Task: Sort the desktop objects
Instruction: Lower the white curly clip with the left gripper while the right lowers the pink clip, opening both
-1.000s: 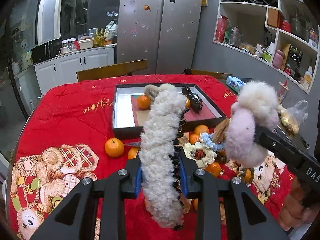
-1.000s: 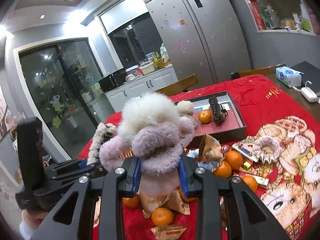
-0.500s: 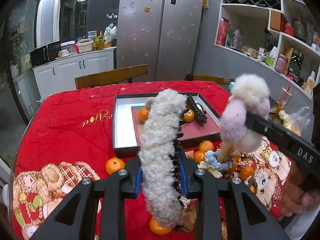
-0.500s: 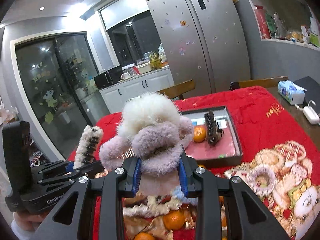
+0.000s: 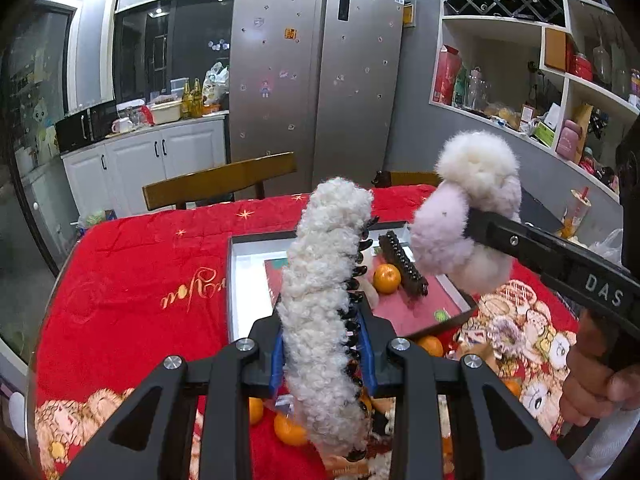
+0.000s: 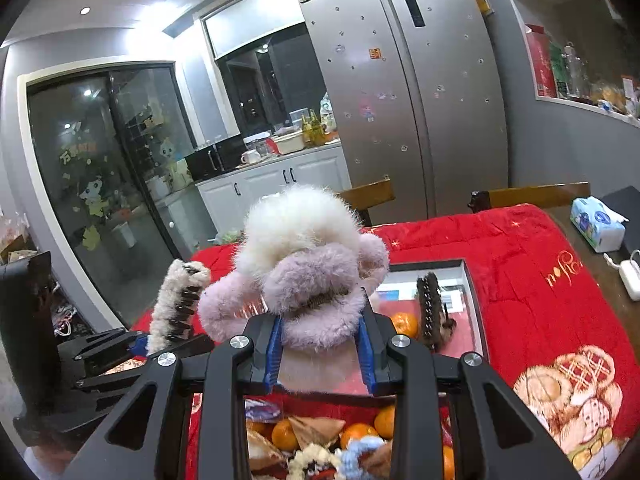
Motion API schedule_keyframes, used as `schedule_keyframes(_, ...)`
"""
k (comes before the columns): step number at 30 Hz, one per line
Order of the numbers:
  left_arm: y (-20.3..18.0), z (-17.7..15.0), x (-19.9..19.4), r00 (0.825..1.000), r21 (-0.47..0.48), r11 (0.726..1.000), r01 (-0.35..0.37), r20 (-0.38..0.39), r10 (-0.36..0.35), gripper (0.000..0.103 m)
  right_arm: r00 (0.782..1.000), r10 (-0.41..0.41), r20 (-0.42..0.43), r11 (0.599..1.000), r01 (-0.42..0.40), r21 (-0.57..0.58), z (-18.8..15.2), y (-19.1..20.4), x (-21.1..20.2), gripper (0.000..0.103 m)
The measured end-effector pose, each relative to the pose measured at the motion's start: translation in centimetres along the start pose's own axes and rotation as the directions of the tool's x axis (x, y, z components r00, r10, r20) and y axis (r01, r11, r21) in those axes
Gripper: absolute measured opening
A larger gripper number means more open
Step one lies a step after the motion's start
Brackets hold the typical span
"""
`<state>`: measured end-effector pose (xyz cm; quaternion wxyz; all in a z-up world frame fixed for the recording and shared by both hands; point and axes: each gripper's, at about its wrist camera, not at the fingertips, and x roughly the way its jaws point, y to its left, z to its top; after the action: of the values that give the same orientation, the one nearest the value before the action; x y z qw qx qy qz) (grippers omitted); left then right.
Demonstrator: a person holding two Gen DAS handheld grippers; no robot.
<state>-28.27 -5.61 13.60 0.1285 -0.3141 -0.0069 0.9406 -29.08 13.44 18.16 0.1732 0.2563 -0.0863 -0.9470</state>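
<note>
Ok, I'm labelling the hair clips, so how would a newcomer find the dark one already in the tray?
Start at the red quilted tablecloth and find the shallow dark-rimmed tray in its middle. On the tray's pink liner, beside an orange tangerine, lies a long dark toothed hair clip. It is the only bare clip; the others are fluffy and held in grippers.

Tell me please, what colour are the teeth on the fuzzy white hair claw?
Black teeth, clearest in the left wrist view.
</note>
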Motion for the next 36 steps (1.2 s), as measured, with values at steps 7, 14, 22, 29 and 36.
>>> schedule_keyframes(7, 0.3, 1.4, 4.3, 0.999, -0.012, 1.0, 0.016, -0.045, -0.017, 0.031, 1.0, 0.006, -0.031, 1.0, -0.005, 0.019, 0.1, -0.4, 2.9, 0.03)
schedule_keyframes(14, 1.8, 1.8, 9.0, 0.995, -0.012, 1.0, -0.019, -0.099, 0.017, 0.031, 0.997, 0.004, -0.071, 0.999, -0.001, 0.043, -0.2, -1.7, 6.3, 0.03)
schedule_keyframes(22, 4.9, -1.2, 13.8, 0.979, -0.078, 0.997, -0.012, -0.202, -0.004, 0.031, 0.975, -0.01, -0.222, 0.999, 0.019, 0.038, -2.6, -2.5, 10.4, 0.03)
schedule_keyframes(29, 5.8, -2.1, 15.7, 0.975, -0.099, 0.995, -0.003, -0.22, -0.019, 0.031, 0.966, -0.041, -0.253, 0.999, 0.039, -0.011, -3.4, -1.9, 11.2, 0.03)
schedule_keyframes(36, 5.5, -2.1, 16.1, 0.978, -0.086, 0.996, -0.037, -0.21, 0.018, 0.031, 0.959, -0.108, -0.261, 0.994, 0.1, -0.042, -3.4, -2.3, 11.4, 0.03)
